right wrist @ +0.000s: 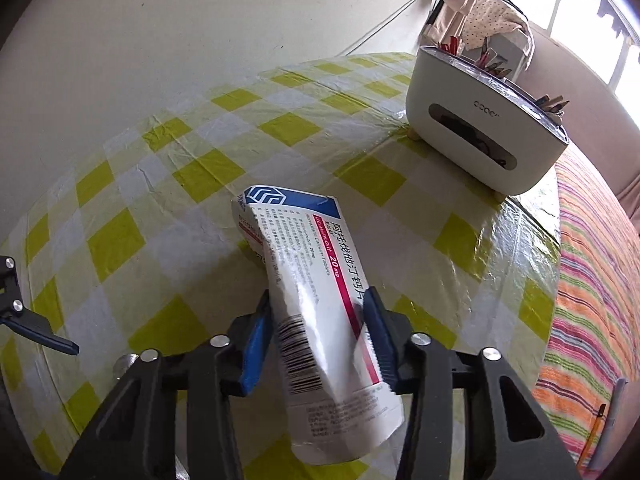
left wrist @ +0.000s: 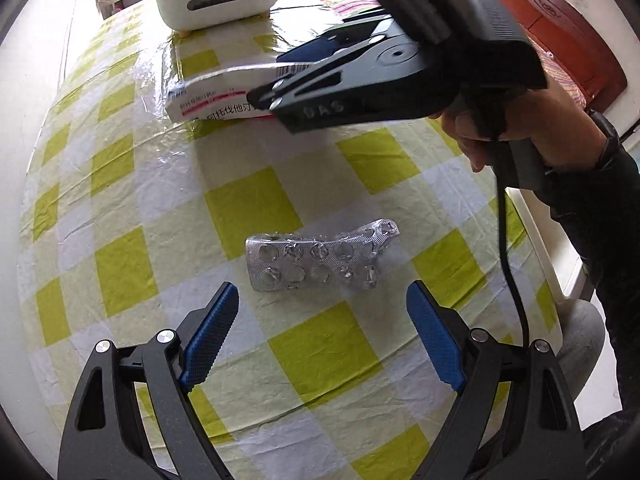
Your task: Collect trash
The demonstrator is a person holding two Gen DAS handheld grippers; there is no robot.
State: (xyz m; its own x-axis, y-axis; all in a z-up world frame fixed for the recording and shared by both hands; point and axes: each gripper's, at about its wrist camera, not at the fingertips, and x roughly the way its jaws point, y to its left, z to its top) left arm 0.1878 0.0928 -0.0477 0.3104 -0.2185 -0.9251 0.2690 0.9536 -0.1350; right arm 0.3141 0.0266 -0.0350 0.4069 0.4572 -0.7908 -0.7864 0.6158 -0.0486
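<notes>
A used silver blister pack (left wrist: 320,260) lies flat on the yellow-and-white checked tablecloth (left wrist: 120,200). My left gripper (left wrist: 323,296) hangs open over its near edge, one blue pad on each side, touching nothing. A squashed white medicine box (right wrist: 304,248) with a blue end and a pink stripe sits between the blue pads of my right gripper (right wrist: 318,300), which is shut on its middle. From the left wrist view the same box (left wrist: 216,96) sticks out leftward from the right gripper (left wrist: 272,80), low over the cloth beyond the blister pack. Whether its far end touches the cloth I cannot tell.
A white desktop organiser (right wrist: 480,120) with a front slot stands at the table's far edge. A striped cloth (right wrist: 592,280) covers the table's right side, with a pen (right wrist: 600,424) on it. A person's hand (left wrist: 520,128) and dark sleeve hold the right gripper's handle. A wall borders the table's left.
</notes>
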